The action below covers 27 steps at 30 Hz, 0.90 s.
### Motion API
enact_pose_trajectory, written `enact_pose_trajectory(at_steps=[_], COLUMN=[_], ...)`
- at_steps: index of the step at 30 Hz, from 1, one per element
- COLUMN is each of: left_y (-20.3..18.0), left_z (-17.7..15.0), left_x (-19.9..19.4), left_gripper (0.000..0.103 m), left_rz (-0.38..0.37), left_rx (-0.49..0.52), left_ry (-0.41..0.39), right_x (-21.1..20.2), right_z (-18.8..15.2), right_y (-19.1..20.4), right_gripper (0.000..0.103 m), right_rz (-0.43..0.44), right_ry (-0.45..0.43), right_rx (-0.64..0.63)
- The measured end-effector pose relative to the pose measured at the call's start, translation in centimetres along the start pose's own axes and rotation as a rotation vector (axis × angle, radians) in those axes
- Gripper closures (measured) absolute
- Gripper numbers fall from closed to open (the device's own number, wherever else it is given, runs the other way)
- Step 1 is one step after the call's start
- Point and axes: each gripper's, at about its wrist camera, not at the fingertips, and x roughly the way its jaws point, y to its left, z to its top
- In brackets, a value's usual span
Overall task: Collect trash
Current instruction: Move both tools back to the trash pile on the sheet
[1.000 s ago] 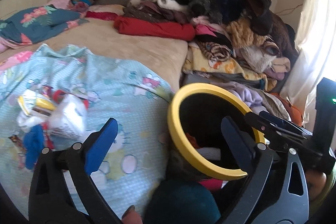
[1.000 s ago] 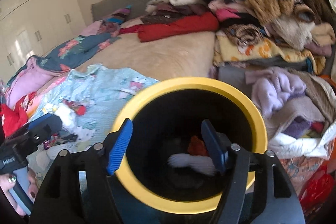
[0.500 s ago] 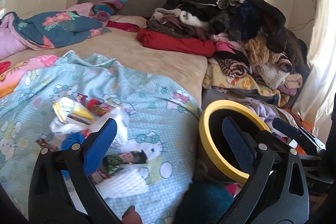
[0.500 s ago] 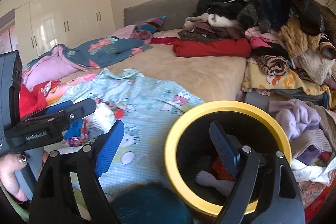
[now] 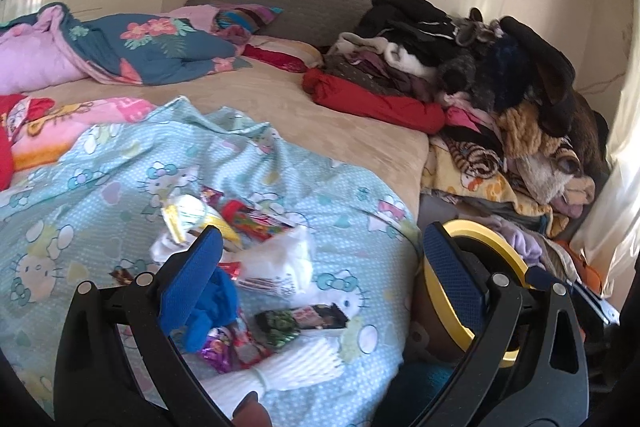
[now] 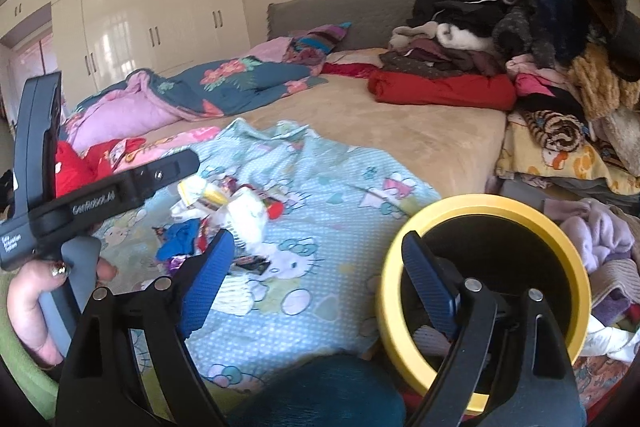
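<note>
A heap of trash lies on the light blue Hello Kitty sheet (image 5: pixel 100 167): a white crumpled bag (image 5: pixel 280 263), a yellow and white wrapper (image 5: pixel 188 219), a red wrapper (image 5: pixel 256 219), a blue scrap (image 5: pixel 216 303), a dark printed packet (image 5: pixel 300 319) and a white foam net (image 5: pixel 288 371). The heap also shows in the right wrist view (image 6: pixel 224 211). My left gripper (image 5: pixel 324 267) is open and empty just above the heap. My right gripper (image 6: pixel 320 279) is open and empty between the heap and the yellow-rimmed black bin (image 6: pixel 520 211), whose rim also shows in the left wrist view (image 5: pixel 492 235).
A tall pile of clothes (image 5: pixel 500 87) fills the right side of the bed. A red folded garment (image 5: pixel 372 103) and floral quilt (image 5: pixel 152 47) lie farther back. A teal rounded object (image 6: pixel 320 391) sits close under the right gripper. Wardrobes (image 6: pixel 160 19) line the far wall.
Both grippers have swung left, away from the bin and toward the heap of trash on the sheet. The bin has shifted to the right edge of both views. Both stay open.
</note>
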Motion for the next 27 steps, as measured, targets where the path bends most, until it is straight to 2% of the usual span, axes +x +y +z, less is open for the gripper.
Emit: enact_pose_trajectory(at_steps=[12, 17, 23, 27], left_y=[5.9, 8.1, 9.8, 10.4], left_z=[0.7, 0.5, -0.1, -0.6], left_x=[-0.2, 0.3, 1.6, 3.1], left_gripper=[0.011, 0.011, 0.011, 0.011], left_rz=[0.093, 0.129, 0.141, 0.141], left_rx=[-0.105, -0.139, -0.167, -0.171], left_ry=[-0.017, -0.008, 0.019, 0.048], right_x=[5.7, 8.1, 10.8, 12.6], right_z=[-1.0, -1.3, -1.6, -1.9], right_y=[3.5, 4.1, 4.1, 4.0], right_gripper=[0.020, 0.020, 0.020, 0.025], right_rz=[0.086, 0.085, 0.088, 0.104], right_ry=[0.130, 0.170, 0.227, 0.276], right_rx=[-0.006, 0.023, 0.076, 0.119])
